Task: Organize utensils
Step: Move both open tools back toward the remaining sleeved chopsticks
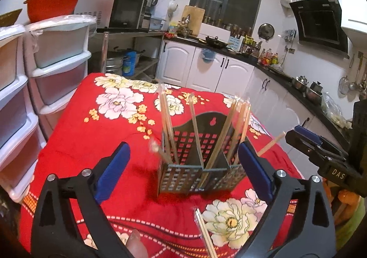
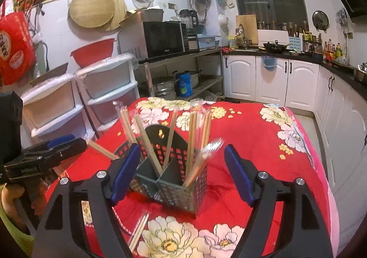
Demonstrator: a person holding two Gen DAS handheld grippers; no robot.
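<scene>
The bench, under a red floral cloth (image 1: 68,143), carries a perforated metal utensil caddy (image 1: 199,180) in the middle, 2 front pockets split by a divider, wrapped chopsticks (image 1: 169,134) standing in it. Both grippers face it with jaws spread and nothing between them: the left gripper (image 1: 183,170) and the right gripper (image 2: 182,173). One wrapped chopstick pair (image 1: 206,235) lies flat on the cloth in front of the caddy, its long axis running toward the holder, below the left gripper and probably nearer to it. The right wrist view alone shows it (image 2: 138,232) left of that gripper's centre.
</scene>
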